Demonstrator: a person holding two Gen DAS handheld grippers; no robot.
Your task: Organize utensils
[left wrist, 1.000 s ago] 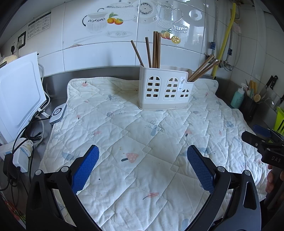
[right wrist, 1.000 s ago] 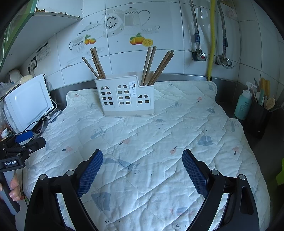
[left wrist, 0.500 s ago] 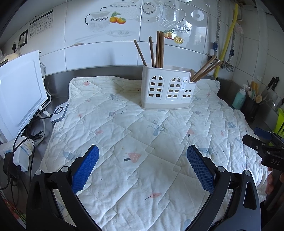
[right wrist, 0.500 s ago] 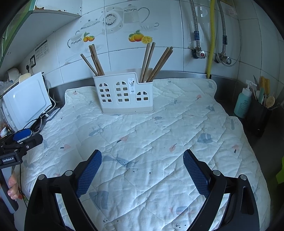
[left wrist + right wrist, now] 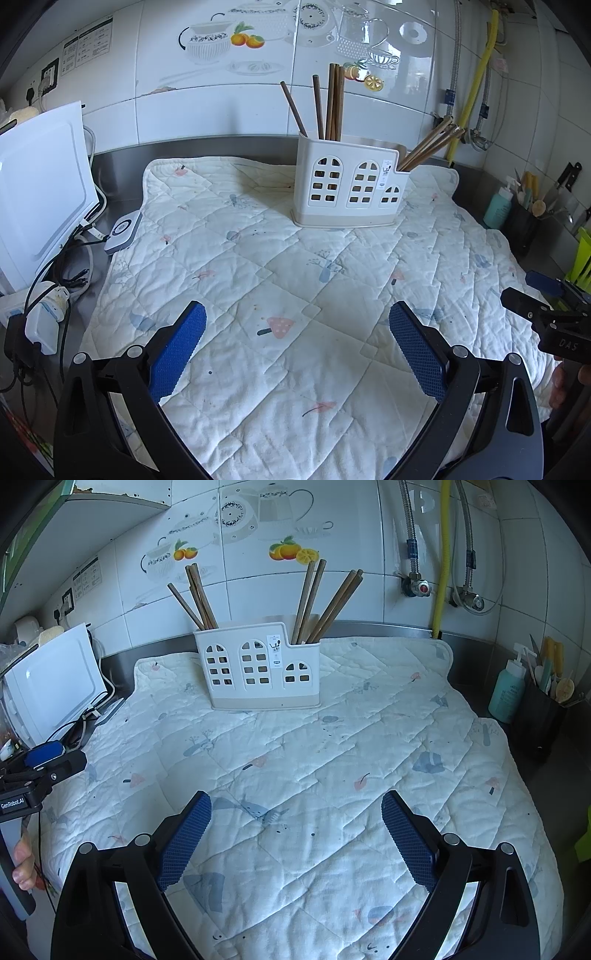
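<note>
Left wrist view: left tongs [image 5: 297, 332] wide apart, empty, hovering over near part of quilted mat [image 5: 258, 266] on bench. White utensil holder [image 5: 349, 188] upright near far edge of mat, right of centre. Dark chopsticks [image 5: 328, 103] standing in its tall left compartment, lighter chopsticks [image 5: 430, 144] leaning right out of low right compartment. Nothing loose on mat. Vs 1 s ago: holder sits a bit lower and larger in frame, so tongs seem to have crept fwd/tilted slightly; no grab, no contents shifted. Right tongs [image 5: 543, 295] poking in at right edge, state not readable from here. White board [image 5: 40, 184] and cables at left edge of bench, off mat.

Right wrist view: right tongs [image 5: 295, 827] also apart, empty, above near-centre of mat. Holder centred toward far edge; left bundle fanned left, right bundle fanned right. Small drift closer since 1 s ago, otherwise same layout. Black caddy [image 5: 539, 720] and teal bottle [image 5: 508, 690] at right edge of bench, off mat, untouched.

Meaning, as judgement: either approach phase before re-sorting sticks btwn compartments, or sorting finished w/ both tongs idle — can't tell which. If more to do, next likely a reach to a stick top; thin, leaning sticks could slip or tip the light holder.
</note>
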